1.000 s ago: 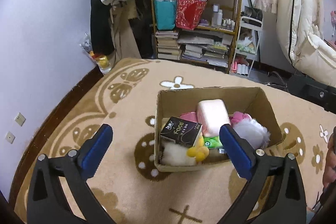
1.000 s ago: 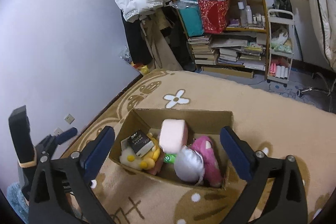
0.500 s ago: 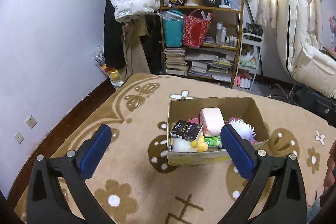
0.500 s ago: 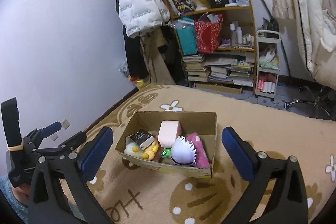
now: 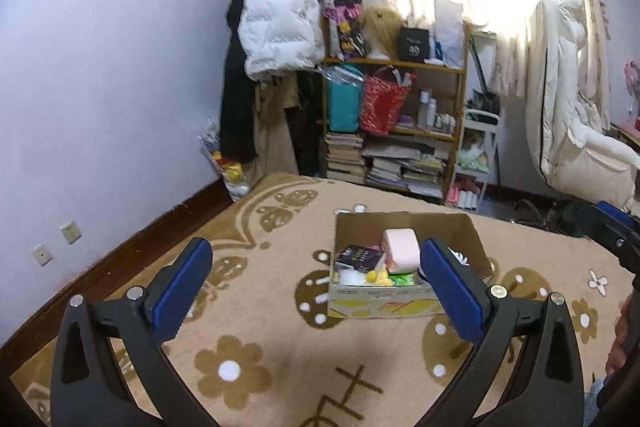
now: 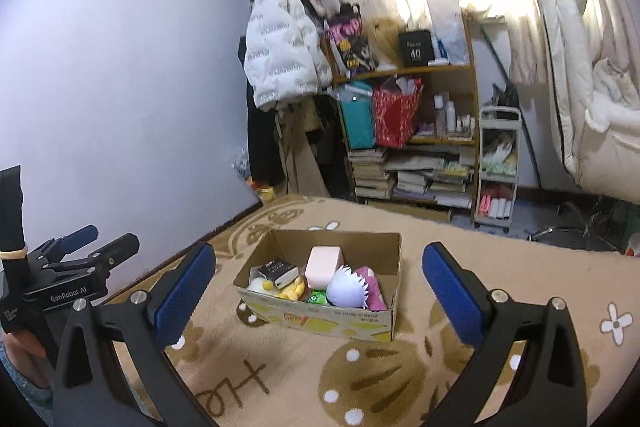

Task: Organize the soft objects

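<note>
Well apart, both grippers [image 5: 314,281] [image 6: 316,289] gape empty — cardboard box [image 6: 332,321] on rug [image 6: 480,267], bookshelf [image 6: 416,143] behind.

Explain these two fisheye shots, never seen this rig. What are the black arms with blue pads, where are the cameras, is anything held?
No robot here: a person carries a hand-held two-finger gripper in each hand, with a camera on each looking forward along its fingers. One picture is from the left gripper, the other from the right gripper. The blue pads are the fingertips. Both grippers are open and hold nothing. On the patterned carpet sits an open cardboard box with a pink block, a black pack, and white, yellow and pink plush toys. In the right view, the left gripper shows at the left edge.
</note>
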{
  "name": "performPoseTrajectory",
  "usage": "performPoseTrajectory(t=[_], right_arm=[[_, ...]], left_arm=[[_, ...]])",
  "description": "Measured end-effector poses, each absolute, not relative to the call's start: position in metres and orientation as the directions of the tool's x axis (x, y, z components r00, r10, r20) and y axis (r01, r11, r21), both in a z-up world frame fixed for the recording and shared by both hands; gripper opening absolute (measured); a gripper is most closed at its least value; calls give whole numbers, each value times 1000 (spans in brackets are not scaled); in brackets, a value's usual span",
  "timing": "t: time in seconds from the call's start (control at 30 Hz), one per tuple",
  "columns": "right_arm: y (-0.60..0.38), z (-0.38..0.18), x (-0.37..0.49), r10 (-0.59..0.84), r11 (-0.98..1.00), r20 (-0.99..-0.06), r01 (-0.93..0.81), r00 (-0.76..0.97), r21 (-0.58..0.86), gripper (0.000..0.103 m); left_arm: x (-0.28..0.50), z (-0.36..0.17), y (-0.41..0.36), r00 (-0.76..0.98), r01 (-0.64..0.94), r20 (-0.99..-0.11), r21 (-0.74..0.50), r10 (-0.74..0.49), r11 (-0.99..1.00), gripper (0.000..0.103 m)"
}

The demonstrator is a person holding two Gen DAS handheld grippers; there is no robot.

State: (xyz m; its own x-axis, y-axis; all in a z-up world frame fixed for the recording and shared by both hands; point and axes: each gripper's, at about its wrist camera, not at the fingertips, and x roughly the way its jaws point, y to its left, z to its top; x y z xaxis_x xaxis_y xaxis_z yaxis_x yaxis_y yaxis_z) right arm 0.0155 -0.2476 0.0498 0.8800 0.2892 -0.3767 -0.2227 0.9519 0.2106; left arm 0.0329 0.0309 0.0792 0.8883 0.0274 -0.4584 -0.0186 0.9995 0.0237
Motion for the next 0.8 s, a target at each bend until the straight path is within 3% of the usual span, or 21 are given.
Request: performPoseTrajectory(t=[0.3, 0.8], right_arm=[[-244, 44, -15, 285, 954, -314, -238, 906, 180, 103], [-250, 16, -32, 264, 962, -346, -222, 900, 156, 103]], left_arm=[[-1, 70, 31, 913, -19, -405, 48, 37, 999, 103], [-15, 39, 22, 913, 31, -409, 43, -11, 999, 103]])
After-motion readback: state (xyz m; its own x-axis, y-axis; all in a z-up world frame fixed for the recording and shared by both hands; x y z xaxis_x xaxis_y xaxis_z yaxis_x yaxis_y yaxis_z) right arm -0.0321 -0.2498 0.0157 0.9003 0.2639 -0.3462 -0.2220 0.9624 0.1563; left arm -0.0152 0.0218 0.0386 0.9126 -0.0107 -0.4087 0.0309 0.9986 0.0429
